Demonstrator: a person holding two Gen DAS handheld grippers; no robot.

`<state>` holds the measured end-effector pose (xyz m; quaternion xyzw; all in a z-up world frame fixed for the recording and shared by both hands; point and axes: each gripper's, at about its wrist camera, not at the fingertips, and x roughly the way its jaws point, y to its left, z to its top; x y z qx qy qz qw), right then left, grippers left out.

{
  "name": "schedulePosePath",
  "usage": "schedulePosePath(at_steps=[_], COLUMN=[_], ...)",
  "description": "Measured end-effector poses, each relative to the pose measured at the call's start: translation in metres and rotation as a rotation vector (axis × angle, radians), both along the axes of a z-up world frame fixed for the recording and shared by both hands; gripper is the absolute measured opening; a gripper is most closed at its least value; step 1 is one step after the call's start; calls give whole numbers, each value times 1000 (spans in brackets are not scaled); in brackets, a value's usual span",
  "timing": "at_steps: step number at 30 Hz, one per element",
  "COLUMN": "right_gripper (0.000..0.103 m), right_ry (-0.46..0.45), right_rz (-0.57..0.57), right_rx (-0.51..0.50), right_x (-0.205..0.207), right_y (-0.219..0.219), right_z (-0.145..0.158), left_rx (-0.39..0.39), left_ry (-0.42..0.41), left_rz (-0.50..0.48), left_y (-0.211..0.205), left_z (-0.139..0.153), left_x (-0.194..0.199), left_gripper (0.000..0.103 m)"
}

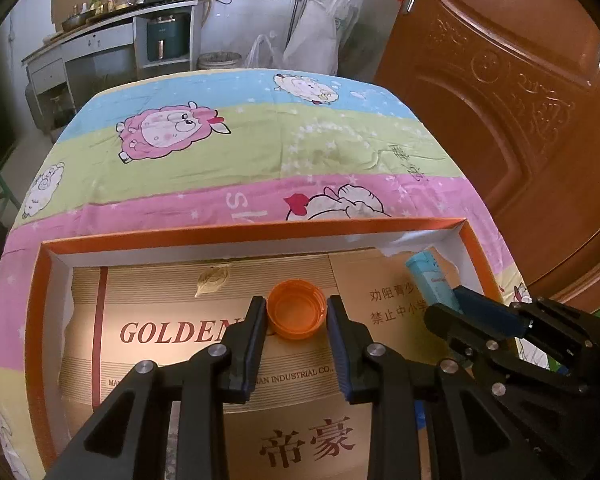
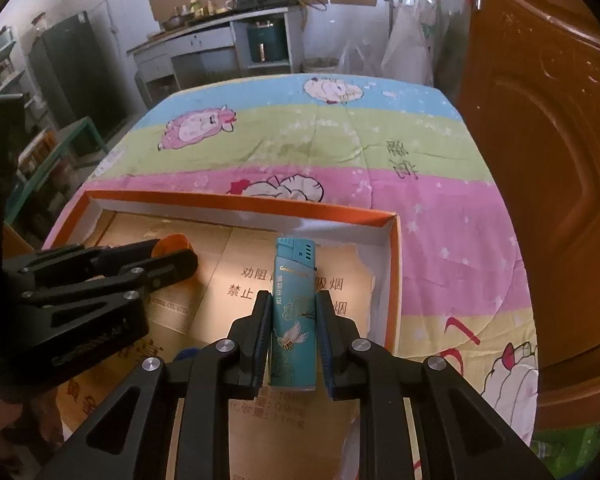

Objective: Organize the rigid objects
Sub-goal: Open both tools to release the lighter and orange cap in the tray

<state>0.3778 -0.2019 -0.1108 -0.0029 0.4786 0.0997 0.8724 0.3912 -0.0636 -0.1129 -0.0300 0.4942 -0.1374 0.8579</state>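
Note:
My left gripper [image 1: 297, 307] is shut on an orange bottle cap [image 1: 296, 314], open side up, just above the cardboard floor of an orange-rimmed box [image 1: 260, 229]. My right gripper [image 2: 292, 304] is shut on a teal lighter [image 2: 293, 312] with a bird print, held lengthwise over the box's right part. The lighter's tip [image 1: 432, 280] and the right gripper [image 1: 500, 332] show at the right of the left wrist view. The cap [image 2: 174, 245] and the left gripper [image 2: 100, 272] show at the left of the right wrist view.
The box [image 2: 394, 272] lies on a table covered with a striped sheep-print cloth [image 1: 260, 148]. A brown door [image 1: 520, 120] stands close on the right. A kitchen counter [image 1: 120, 24] and bags are behind the table.

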Motion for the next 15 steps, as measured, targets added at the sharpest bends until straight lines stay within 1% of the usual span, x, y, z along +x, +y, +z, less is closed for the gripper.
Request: schedulePosePath(at_steps=[3,5,9,10,11,12,14,15], right_gripper=[22,23,25,29,37,40,47,47], right_ry=[23,36,41,43,44,45,28,20], right_rz=[-1,-4,-9,-10,-13,-15,-19,-23], right_rx=[-9,-12,-24,-26,-27,-25,-19,-22], right_x=[2,4,4,4,3,3,1,-1], right_y=[1,1,2,2,1,1,0,-1], right_z=[-4,-6,-6,-6,-6,-6,-3,-1], left_rx=[-7,-31,-46,-45,-43,-37,-10,-5], left_ry=[1,4,6,5,3,0,-11,-16], left_rz=[1,2,4,1,-1,-4,-7,-9], left_y=[0,2,4,3,2,1,-3,-3], left_z=[-1,-1,-1,-1,-1,0,1,2], left_x=[0,1,0,0,0,-1,-4,-5], left_gripper=[31,31,32,33,35,37,38,38])
